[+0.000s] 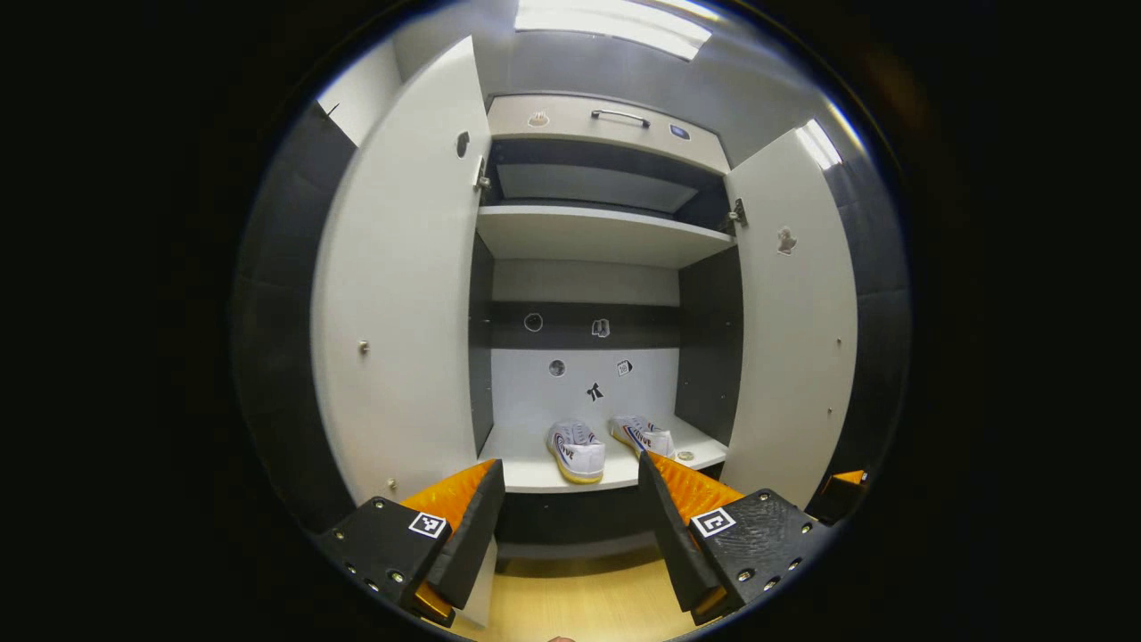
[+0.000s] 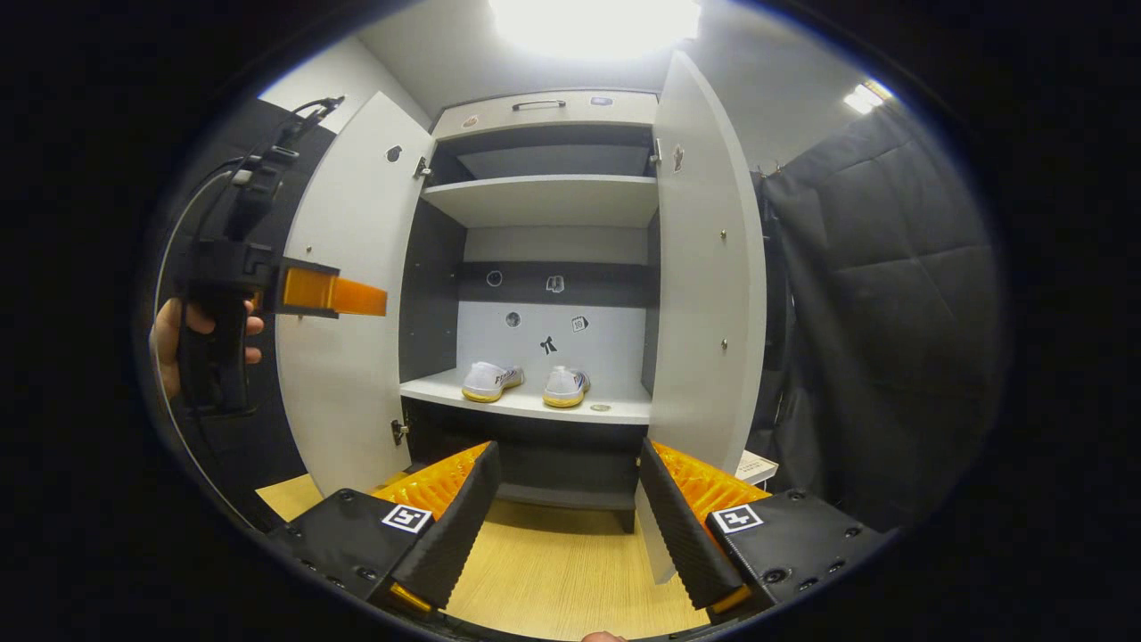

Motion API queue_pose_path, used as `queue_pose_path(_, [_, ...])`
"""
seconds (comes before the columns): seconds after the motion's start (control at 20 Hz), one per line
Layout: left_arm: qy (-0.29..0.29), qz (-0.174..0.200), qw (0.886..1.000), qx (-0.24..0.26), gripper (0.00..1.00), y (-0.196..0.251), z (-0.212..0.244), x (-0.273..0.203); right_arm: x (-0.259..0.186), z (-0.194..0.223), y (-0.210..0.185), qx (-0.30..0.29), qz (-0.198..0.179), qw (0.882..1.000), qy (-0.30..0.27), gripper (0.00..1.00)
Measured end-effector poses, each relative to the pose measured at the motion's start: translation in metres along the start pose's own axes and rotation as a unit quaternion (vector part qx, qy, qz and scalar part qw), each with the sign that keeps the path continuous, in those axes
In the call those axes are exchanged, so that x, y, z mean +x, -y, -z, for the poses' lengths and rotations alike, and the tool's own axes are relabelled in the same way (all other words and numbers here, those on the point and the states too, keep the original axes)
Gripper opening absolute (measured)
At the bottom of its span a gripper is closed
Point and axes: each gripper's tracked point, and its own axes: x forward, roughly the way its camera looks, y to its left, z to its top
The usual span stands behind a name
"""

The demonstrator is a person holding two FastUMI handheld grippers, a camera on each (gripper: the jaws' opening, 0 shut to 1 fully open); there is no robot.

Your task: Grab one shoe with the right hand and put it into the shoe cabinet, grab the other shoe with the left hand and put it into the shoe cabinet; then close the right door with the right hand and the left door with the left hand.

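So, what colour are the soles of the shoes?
Yellow, under white shoes; clearest in the left gripper view.

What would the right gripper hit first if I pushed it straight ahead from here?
Probably the dark front panel under the shelf holding both shoes. The right gripper is open and aimed between the open doors, though depth is hard to judge.

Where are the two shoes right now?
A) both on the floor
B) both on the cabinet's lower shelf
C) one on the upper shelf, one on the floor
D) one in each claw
B: both shoes sit side by side on the lower shelf, doors open.
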Motion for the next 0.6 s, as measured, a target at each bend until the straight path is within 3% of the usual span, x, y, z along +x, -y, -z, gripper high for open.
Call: queue_pose_path(0.6, [-0.008, -0.023, 1.000, 0.001, 0.80, -0.029, 0.023, -0.074, -0.009, -0.019, 0.004, 0.007, 0.004, 1.000, 0.016, 0.98])
